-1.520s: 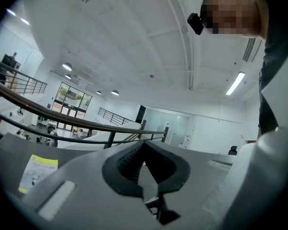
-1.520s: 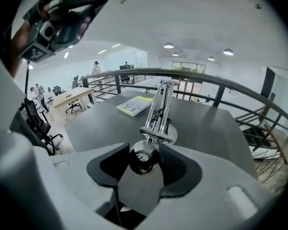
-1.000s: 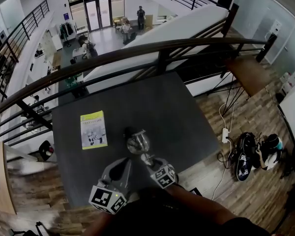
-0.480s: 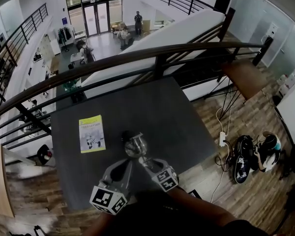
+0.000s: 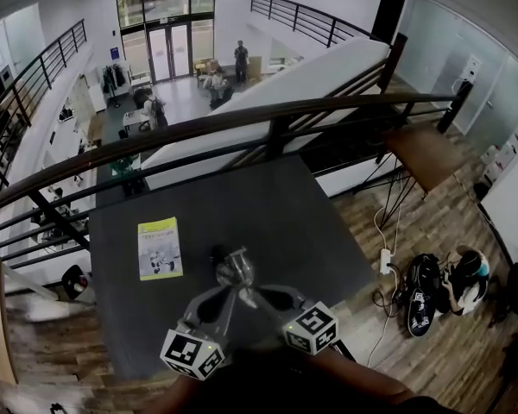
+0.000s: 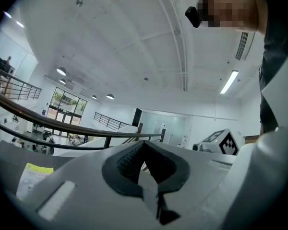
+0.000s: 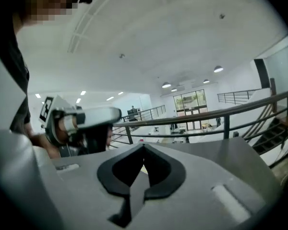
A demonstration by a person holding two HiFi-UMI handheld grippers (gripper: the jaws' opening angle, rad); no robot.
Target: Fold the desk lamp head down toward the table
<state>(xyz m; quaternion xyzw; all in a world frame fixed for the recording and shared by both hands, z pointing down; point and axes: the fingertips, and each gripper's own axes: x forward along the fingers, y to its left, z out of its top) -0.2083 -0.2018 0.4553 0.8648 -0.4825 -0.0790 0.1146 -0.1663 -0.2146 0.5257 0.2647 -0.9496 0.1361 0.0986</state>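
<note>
The desk lamp's round silvery head [image 5: 231,268] stands over the dark table [image 5: 268,205], just beyond both grippers' tips. My left gripper [image 5: 230,290] reaches in from the lower left, its marker cube near the bottom edge. In the left gripper view its jaws [image 6: 144,143] are shut with nothing between them. My right gripper [image 5: 247,294] comes in from the lower right, lifted close under the head camera. Its jaws [image 7: 144,148] are shut on nothing in the right gripper view. The lamp's arm and base are hidden under the grippers.
A yellow booklet [image 5: 160,248] lies on the table's left half. A dark railing [image 5: 242,115] runs behind the table's far edge above a lower floor. Black bags [image 5: 436,283] and a power strip with cable [image 5: 385,260] lie on the wood floor at the right.
My right gripper has risen toward the head camera, and its marker cube now shows larger and further right. The left gripper has stayed put beside the lamp head.
</note>
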